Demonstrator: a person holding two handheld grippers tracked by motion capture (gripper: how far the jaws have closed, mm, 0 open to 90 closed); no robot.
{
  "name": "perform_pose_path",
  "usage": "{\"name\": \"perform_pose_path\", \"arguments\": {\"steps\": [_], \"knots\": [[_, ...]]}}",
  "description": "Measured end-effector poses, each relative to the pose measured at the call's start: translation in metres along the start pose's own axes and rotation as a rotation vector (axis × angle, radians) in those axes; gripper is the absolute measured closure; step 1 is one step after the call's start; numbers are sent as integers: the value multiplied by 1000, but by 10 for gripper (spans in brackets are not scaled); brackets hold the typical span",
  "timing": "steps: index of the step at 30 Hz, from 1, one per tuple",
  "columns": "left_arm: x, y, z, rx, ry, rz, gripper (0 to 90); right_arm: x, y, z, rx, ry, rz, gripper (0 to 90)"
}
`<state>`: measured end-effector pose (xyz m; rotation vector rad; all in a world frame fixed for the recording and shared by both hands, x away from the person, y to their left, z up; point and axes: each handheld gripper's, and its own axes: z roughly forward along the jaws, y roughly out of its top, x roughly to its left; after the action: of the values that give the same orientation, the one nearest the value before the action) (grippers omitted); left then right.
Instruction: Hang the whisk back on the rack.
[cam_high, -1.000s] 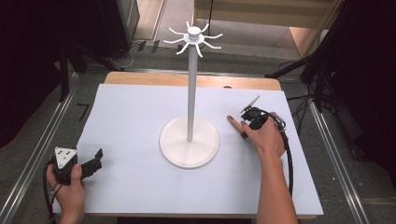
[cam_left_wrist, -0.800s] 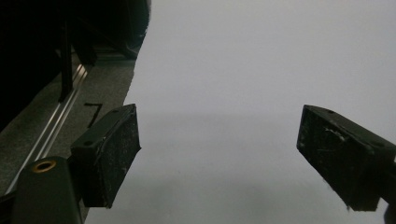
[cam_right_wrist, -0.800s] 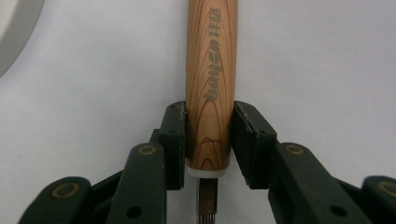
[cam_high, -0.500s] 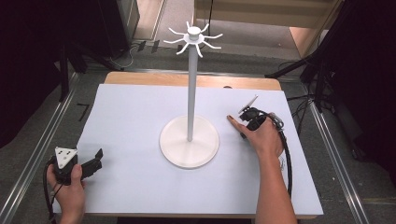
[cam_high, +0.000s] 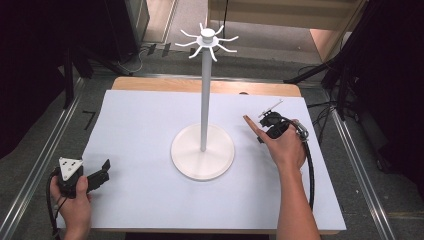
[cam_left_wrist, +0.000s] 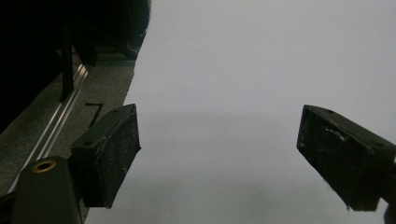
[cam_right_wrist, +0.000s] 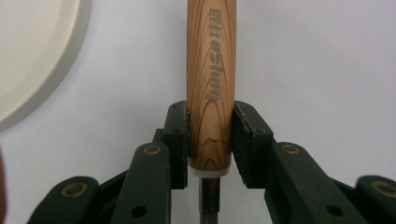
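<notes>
White-covered table (cam_high: 150, 125) with wooden far edge | left gripper (cam_high: 98, 176) low at near-left corner, jaws spread wide, empty | tall white metal stand with hooked top arms (cam_high: 203, 100) at centre | right gripper (cam_right_wrist: 210, 135) right of stand base, jaws pinching round wooden tool handle (cam_right_wrist: 210, 70) lying on table

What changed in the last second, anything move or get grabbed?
Nothing visibly changed. The right gripper stays shut on the wooden handle, lying on the table right of the white stand. The left gripper stays open at the near left corner, holding nothing. The stand has not moved.
</notes>
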<state>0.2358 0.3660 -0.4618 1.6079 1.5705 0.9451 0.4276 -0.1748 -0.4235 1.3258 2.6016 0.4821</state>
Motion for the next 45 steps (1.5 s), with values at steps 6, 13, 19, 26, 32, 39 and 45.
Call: {"name": "perform_pose_path", "arguments": {"steps": [6, 13, 19, 26, 32, 39, 45], "knots": [[0, 0, 0, 0, 2, 0, 140, -1, -4, -10, -56, 18, 10, 705], [0, 0, 0, -2, 3, 0, 140, -1, -10, -20, -140, 16, 20, 705], [0, 0, 0, -3, 3, 0, 140, 0, -14, -31, -233, 37, 40, 705], [0, 0, 0, -1, 1, 0, 140, 2, -17, -40, -343, 65, 62, 706], [0, 0, 0, 0, 2, 0, 140, 4, -19, -45, -399, 67, 65, 706], [0, 0, 0, 0, 1, 0, 140, 4, -23, -49, -464, 89, 79, 706], [0, 0, 0, 0, 2, -1, 140, 3, -25, -53, -517, 106, 94, 706]]}}
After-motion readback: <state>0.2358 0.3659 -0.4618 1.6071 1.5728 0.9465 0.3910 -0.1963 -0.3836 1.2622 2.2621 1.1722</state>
